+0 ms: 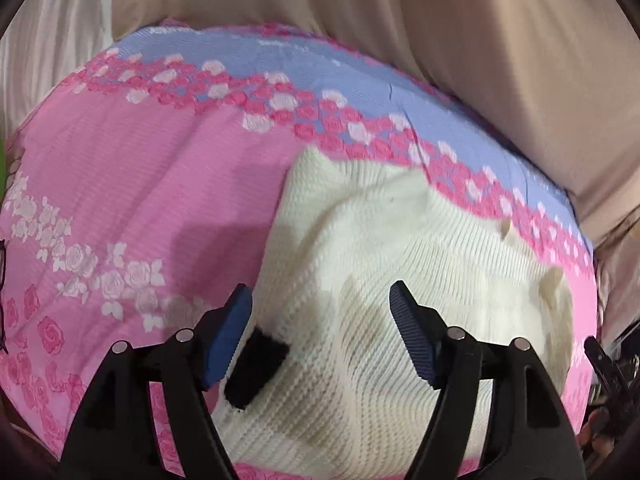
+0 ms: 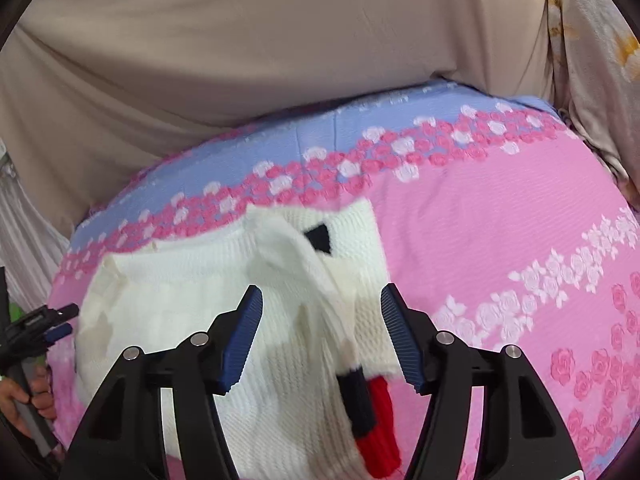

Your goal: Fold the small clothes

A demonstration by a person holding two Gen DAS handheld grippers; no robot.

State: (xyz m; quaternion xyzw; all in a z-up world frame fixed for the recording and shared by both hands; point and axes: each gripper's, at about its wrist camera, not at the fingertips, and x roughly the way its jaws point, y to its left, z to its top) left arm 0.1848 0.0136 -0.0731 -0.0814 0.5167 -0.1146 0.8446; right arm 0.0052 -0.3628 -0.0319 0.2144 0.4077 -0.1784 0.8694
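Observation:
A small white knit sweater [image 1: 400,280] lies on the pink rose-print bedsheet [image 1: 140,184]. It has a black patch [image 1: 256,372] near its left edge. My left gripper [image 1: 320,336] is open above the sweater's left part and holds nothing. In the right wrist view the sweater [image 2: 192,300] lies partly folded, with a black and red cuff [image 2: 372,416] at the front and a black triangle [image 2: 320,238] farther back. My right gripper [image 2: 320,336] is open over the folded sleeve and holds nothing. The left gripper [image 2: 52,324] shows at the far left edge.
The bedsheet has a blue band [image 1: 320,64] along its far side. Beige cloth [image 2: 260,40] hangs behind the bed. A flowered cloth [image 2: 592,60] hangs at the right. Pink sheet [image 2: 520,240] lies to the right of the sweater.

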